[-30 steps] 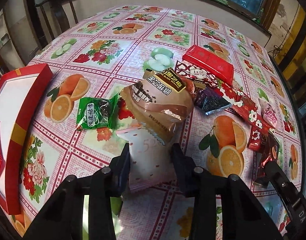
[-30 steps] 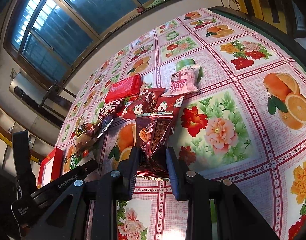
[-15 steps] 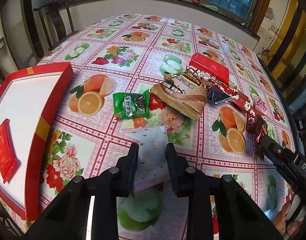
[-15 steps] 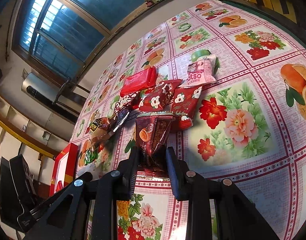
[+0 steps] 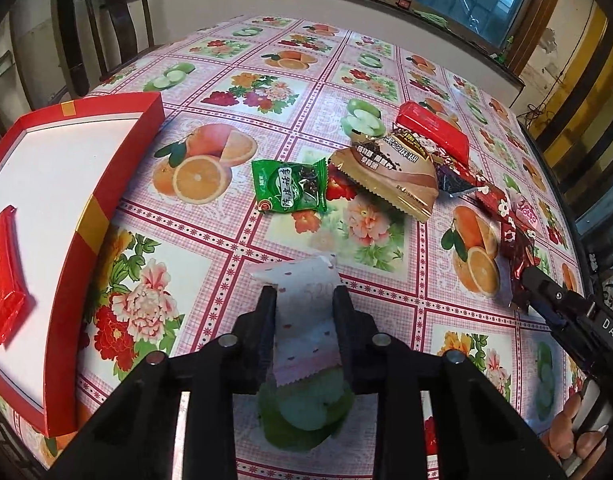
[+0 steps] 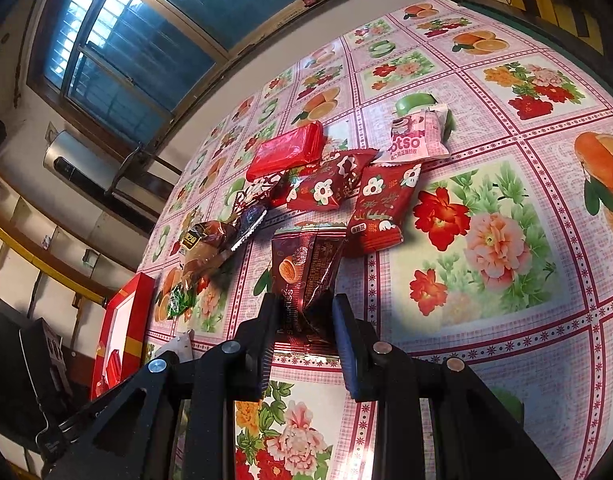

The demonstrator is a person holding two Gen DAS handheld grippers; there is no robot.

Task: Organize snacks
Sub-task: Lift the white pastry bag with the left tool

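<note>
My left gripper [image 5: 304, 300] is shut on a pale pink snack packet [image 5: 306, 316] and holds it above the table. My right gripper [image 6: 304, 308] is shut on a dark red foil snack packet [image 6: 306, 272], lifted off the cloth. A red box [image 5: 86, 216] with a white floor stands at the left; one red packet [image 5: 2, 272] lies in it. A green packet [image 5: 290, 191], a brown packet [image 5: 390, 172] and a red packet [image 5: 434, 132] lie mid-table. In the right wrist view, red flowered packets [image 6: 346, 188] and a pink packet [image 6: 418, 140] lie ahead.
The table wears a pink fruit-and-flower oilcloth [image 5: 266, 92]. A dark chair [image 5: 118, 20] stands behind its far left corner. A windowed wall [image 6: 138, 48] runs along the far side. The right gripper's body [image 5: 578, 324] shows at the right edge of the left wrist view.
My left gripper closed on the pale pink packet, lifted it and drew back toward the red box. My right gripper lifted the dark red packet slightly.
</note>
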